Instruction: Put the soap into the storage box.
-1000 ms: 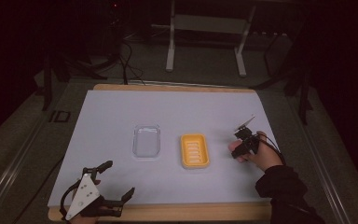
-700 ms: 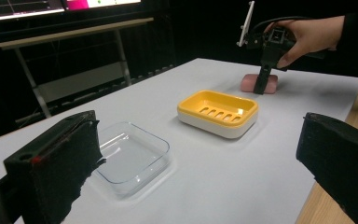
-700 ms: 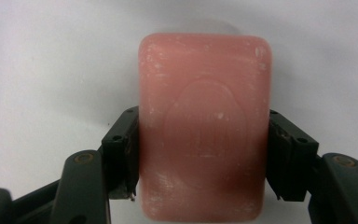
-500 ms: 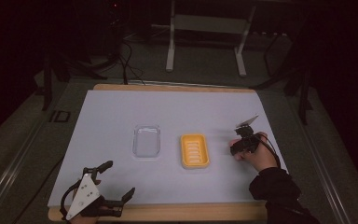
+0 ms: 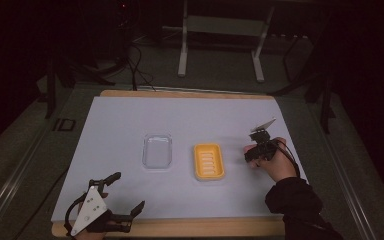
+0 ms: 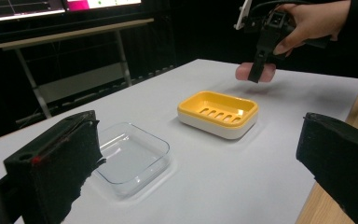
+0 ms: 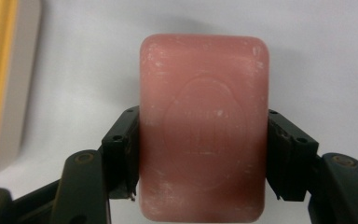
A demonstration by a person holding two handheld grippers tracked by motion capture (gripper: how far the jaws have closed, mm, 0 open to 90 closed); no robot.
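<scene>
A white table top [image 5: 130, 130] fills the high view, with a wooden edge along its near side. Near its middle sit two dishes side by side and apart: a clear plastic tray [image 5: 157, 150] on the left and a yellow soap dish [image 5: 209, 161] with a slotted floor on the right.

The left gripper [image 5: 126, 196] rests at the near left corner of the table, well apart from both dishes. Its two black jaws are spread wide with nothing between them.

The right gripper [image 5: 252, 155] is held in a hand [image 5: 276, 162] just to the right of the soap dish. It pinches a pink bar of soap [image 7: 203, 126]. In the right gripper view the bar sits squarely between the fingers [image 7: 121, 154], one pad pressed flat against each long side, with most of the bar jutting forward past the tips. In the left gripper view the bar [image 6: 255, 72] hangs clear above the table, beyond the soap dish [image 6: 218, 113] and not touching it.
</scene>
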